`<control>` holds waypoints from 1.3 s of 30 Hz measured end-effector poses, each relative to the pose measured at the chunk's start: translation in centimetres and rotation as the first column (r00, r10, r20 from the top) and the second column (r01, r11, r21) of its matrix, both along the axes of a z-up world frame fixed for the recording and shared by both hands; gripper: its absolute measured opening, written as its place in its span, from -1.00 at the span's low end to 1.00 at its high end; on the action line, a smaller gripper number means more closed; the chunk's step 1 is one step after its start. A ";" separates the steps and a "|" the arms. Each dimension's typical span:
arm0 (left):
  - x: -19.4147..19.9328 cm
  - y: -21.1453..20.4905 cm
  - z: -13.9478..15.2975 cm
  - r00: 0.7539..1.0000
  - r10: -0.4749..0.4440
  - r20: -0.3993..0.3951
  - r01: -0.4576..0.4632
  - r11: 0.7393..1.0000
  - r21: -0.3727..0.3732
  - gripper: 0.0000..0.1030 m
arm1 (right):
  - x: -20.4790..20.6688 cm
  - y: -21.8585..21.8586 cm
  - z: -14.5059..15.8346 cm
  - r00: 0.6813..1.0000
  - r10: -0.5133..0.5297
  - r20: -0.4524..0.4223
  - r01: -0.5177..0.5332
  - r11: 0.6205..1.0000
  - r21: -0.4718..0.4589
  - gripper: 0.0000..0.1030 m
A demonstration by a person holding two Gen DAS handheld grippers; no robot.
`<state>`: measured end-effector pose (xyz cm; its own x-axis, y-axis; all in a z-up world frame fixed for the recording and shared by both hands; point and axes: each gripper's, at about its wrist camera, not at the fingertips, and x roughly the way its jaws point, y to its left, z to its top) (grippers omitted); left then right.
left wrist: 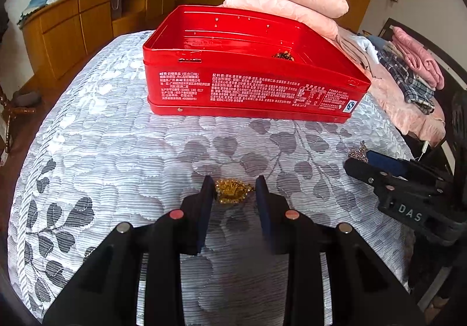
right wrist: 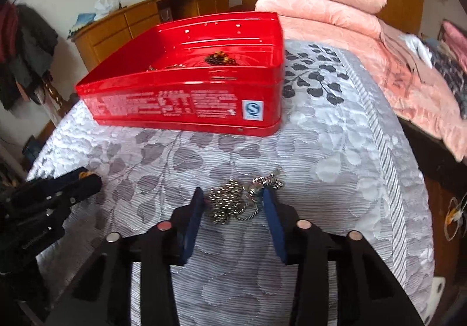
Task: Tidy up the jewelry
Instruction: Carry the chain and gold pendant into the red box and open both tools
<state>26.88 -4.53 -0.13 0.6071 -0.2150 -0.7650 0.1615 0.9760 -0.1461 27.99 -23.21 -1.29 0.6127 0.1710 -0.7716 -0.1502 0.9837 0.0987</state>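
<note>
On the grey leaf-patterned bedspread point(left wrist: 116, 150) stands an open red tin point(left wrist: 254, 86) point(right wrist: 181, 104) holding dark beaded jewelry point(left wrist: 284, 55) point(right wrist: 219, 58). My left gripper point(left wrist: 235, 187) is shut on a gold ornament point(left wrist: 233, 194) that lies on the bedspread, both pads against its sides. My right gripper point(right wrist: 233, 196) has its pads against a pile of silver chain point(right wrist: 229, 204), whose clasp end point(right wrist: 273, 180) sticks out past the right fingertip. The right gripper point(left wrist: 359, 161) also shows at the right edge of the left wrist view. The left gripper point(right wrist: 81, 180) shows at the left edge of the right wrist view.
Folded pink blankets point(left wrist: 286, 1) point(right wrist: 318, 4) are stacked behind the tin. More folded clothes point(left wrist: 414, 69) lie to the right. A wooden dresser point(left wrist: 76, 28) stands along the far wall. The bed's edge drops off at the left point(left wrist: 26, 156) and at the right point(right wrist: 420, 194).
</note>
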 end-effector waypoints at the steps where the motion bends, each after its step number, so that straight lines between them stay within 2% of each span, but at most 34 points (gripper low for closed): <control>1: 0.0 0.0 0.0 1.000 0.001 0.000 -0.001 1.000 0.000 -0.45 | -0.2 0.3 0.0 1.000 0.011 0.004 -0.011 1.000 -0.009 -0.42; 2: 0.0 0.0 0.0 1.000 0.001 -0.001 -0.001 1.000 0.000 -0.45 | -0.2 0.5 0.0 1.000 0.019 0.005 -0.019 1.000 -0.009 -0.50; 11: 0.2 -0.1 0.1 1.000 0.006 0.001 -0.006 1.000 -0.009 -0.45 | -1.1 0.5 0.6 0.999 0.024 0.026 -0.025 0.999 0.019 -0.68; 23: -0.2 0.0 1.8 0.999 0.006 0.054 -0.006 1.000 -0.011 -0.45 | -3.1 1.8 4.3 0.989 0.077 0.125 -0.081 0.996 0.032 -0.69; 39: 2.5 0.0 5.5 0.992 0.016 0.126 -0.016 1.000 0.004 -0.45 | -0.4 2.9 7.3 0.981 0.089 0.170 -0.097 0.994 0.044 -0.69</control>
